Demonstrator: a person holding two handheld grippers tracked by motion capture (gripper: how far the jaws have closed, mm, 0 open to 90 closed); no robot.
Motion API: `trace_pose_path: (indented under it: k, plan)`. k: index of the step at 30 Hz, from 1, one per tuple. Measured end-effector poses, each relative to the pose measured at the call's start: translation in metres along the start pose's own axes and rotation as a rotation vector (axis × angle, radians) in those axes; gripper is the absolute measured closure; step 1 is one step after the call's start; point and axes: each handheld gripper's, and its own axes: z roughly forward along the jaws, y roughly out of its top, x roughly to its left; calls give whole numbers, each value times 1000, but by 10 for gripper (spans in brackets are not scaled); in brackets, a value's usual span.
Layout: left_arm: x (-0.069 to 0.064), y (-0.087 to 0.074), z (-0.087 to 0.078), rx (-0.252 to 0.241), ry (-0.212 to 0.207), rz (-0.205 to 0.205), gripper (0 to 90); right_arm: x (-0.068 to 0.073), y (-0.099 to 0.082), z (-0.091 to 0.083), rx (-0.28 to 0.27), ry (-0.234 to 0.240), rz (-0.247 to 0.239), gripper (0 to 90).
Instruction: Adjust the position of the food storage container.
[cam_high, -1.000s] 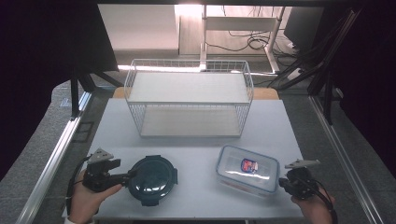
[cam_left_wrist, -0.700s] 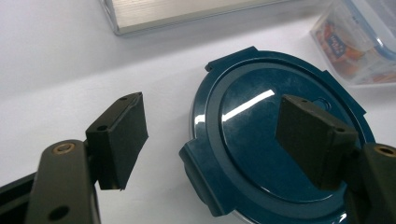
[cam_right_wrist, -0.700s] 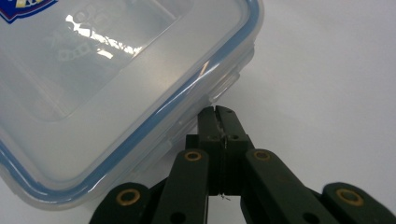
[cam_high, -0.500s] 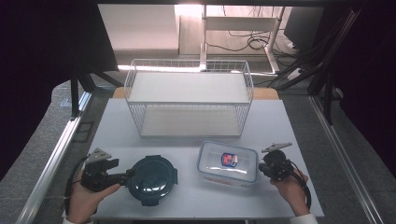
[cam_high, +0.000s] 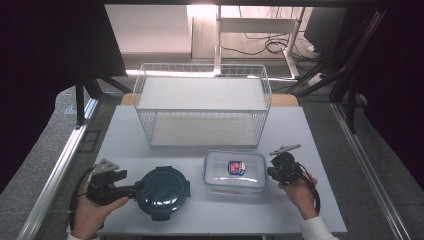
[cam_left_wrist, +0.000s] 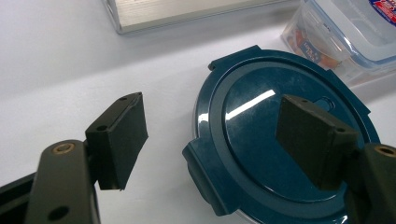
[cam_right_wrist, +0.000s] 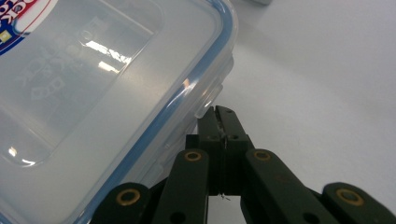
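High view: clear rectangular plastic lidded box (cam_high: 234, 171) at lower centre of white worktop (cam_high: 320, 135), contents indistinct; white wire basket (cam_high: 202, 107) empty.

Left gripper view: left tool (cam_left_wrist: 224, 140) apart astride round dark-teal lidded container (cam_left_wrist: 285, 154).

Right gripper view: right tool (cam_right_wrist: 223, 122) together against box latch; likely light, stiff, slippery.

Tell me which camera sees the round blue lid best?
The high view: the whole round blue lid lies there on the table. The left gripper view shows it big and close, partly behind one jaw. The right gripper view looks at the clear box instead.
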Motion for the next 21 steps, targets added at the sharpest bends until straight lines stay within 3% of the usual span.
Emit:
trace_pose_path:
  k: [8, 15, 21]
  plan:
    - [2, 0, -1, -12, -2, -12, 240, -3, -2, -1, -43, 10, 21, 892]
    - [0, 6, -4, -62, -28, -12, 223, -6, -11, -28, -132, -2, 44, 891]
    - [-9, 12, -10, -115, -45, 3, 204, 8, -14, -52, -229, 50, 47, 889]
